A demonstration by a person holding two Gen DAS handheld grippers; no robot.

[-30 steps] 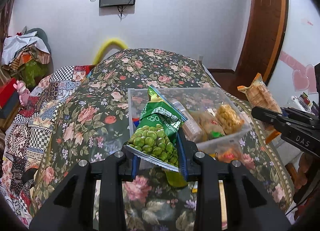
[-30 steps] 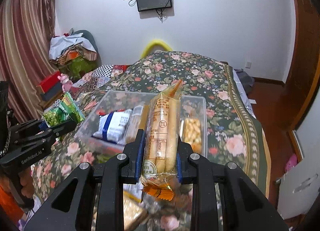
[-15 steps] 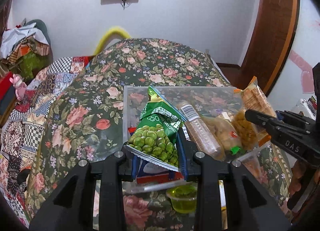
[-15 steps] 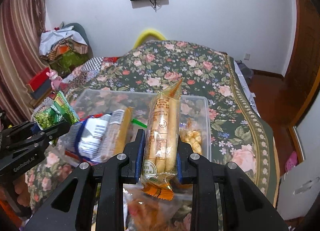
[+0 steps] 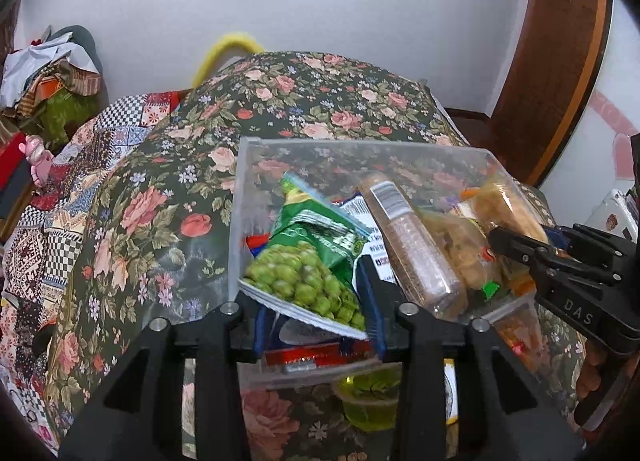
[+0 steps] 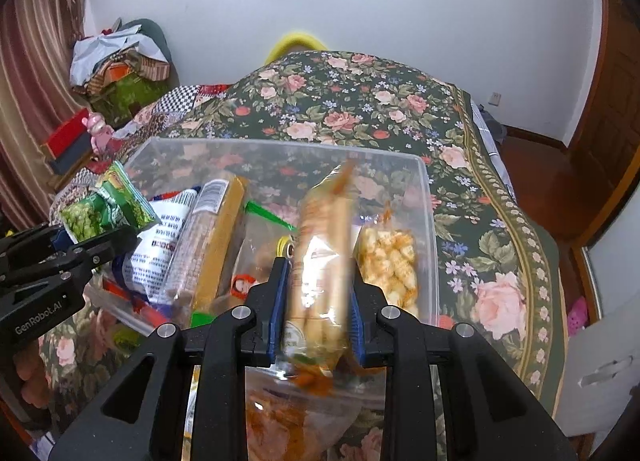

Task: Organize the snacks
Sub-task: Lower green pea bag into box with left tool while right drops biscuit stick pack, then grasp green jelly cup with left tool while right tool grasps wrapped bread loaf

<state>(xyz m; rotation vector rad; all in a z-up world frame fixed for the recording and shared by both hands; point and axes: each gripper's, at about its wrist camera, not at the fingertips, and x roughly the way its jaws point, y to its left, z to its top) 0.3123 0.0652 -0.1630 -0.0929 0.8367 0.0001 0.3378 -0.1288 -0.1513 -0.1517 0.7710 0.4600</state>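
Observation:
A clear plastic bin of snacks sits on the floral bedspread. Over its near left corner my left gripper has its jaws opening. The green pea packet lies tilted and blurred between them, coming loose. My right gripper is over the bin's near right part, its jaws just starting to open. Its pads still press a long packet of biscuit sticks, which is blurred. The bin also holds a long cracker packet and a bag of puffed snack.
A green jelly cup stands on the spread just before the bin, and an orange snack bag lies under my right gripper. A patchwork quilt and a pile of clothes are at the left, a wooden door at the right.
Both grippers came forward and down until their packets hang over the bin. The left jaws spread a little and the pea packet tilted. The biscuit packet now looks blurred.

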